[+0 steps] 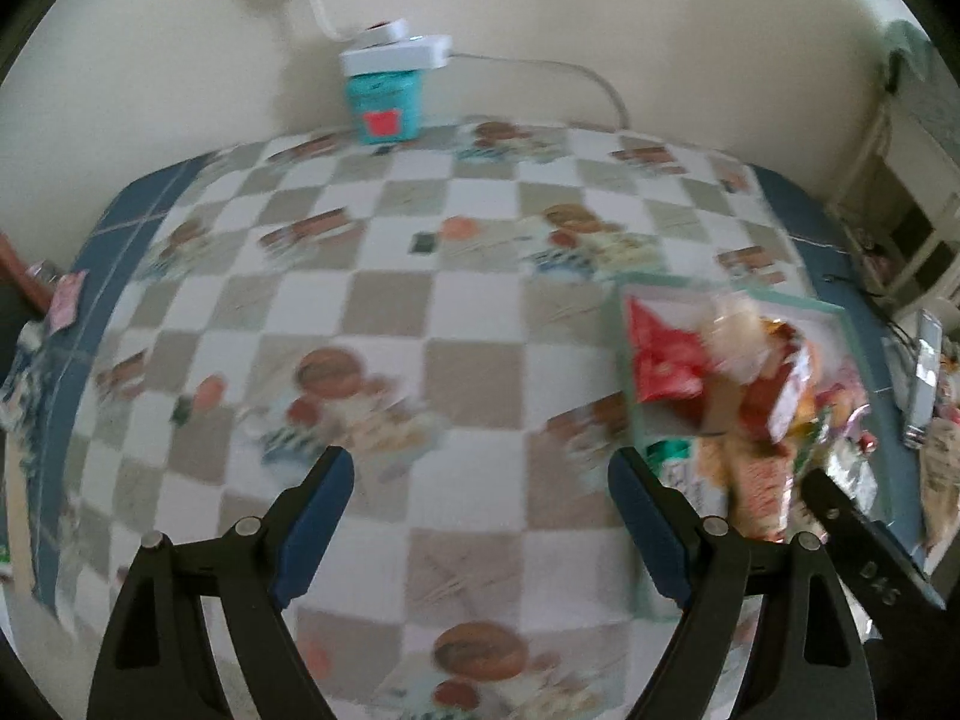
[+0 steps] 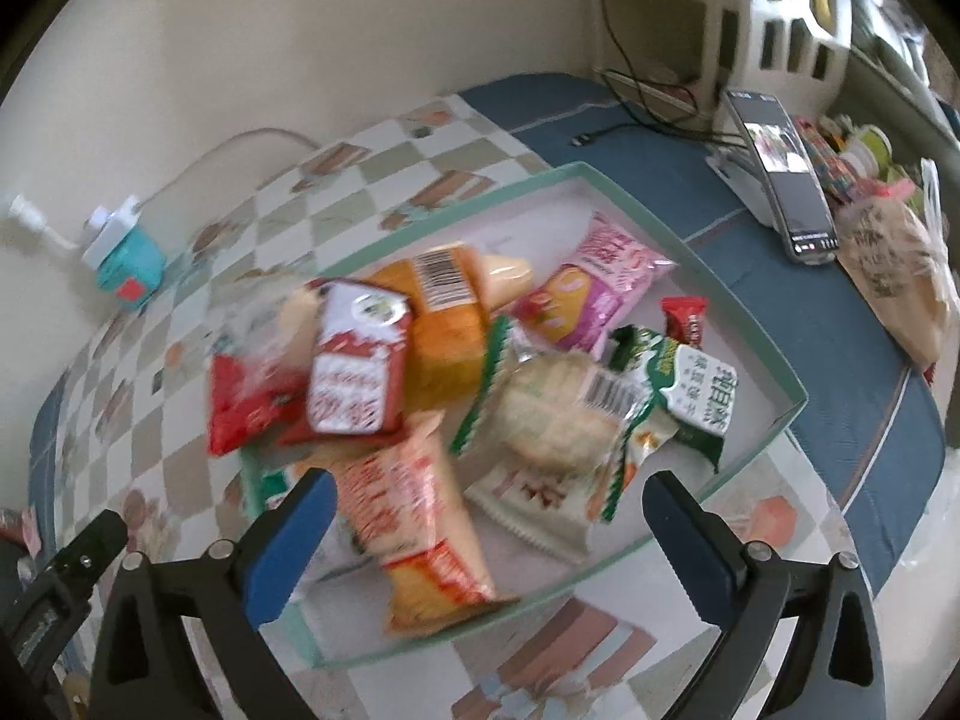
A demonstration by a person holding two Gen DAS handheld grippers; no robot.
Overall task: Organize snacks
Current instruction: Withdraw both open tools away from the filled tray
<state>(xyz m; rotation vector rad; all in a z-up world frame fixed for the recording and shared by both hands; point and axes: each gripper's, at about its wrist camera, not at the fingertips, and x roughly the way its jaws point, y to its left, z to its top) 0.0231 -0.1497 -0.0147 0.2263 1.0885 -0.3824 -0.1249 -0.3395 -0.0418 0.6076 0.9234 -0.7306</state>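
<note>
Checkered tabletop (image 1: 468, 312) mostly bare; snacks (image 2: 456, 360) piled loose in the tray (image 2: 744, 324), unsorted. Left hand-held gripper (image 1: 480, 516) and right hand-held gripper (image 2: 489, 534) both gape wide, holding nothing.

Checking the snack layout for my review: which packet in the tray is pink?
The pink packet lying toward the far side of the tray, beside the orange packet. The other wrappers are red, orange, green-and-white or pale.

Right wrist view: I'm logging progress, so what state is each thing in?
Left tongs: open, empty.
Right tongs: open, empty.
Tray: flat on table, holding snacks.
Snack packets: sealed, piled loosely, overlapping.
Phone: propped up, screen lit.
</note>
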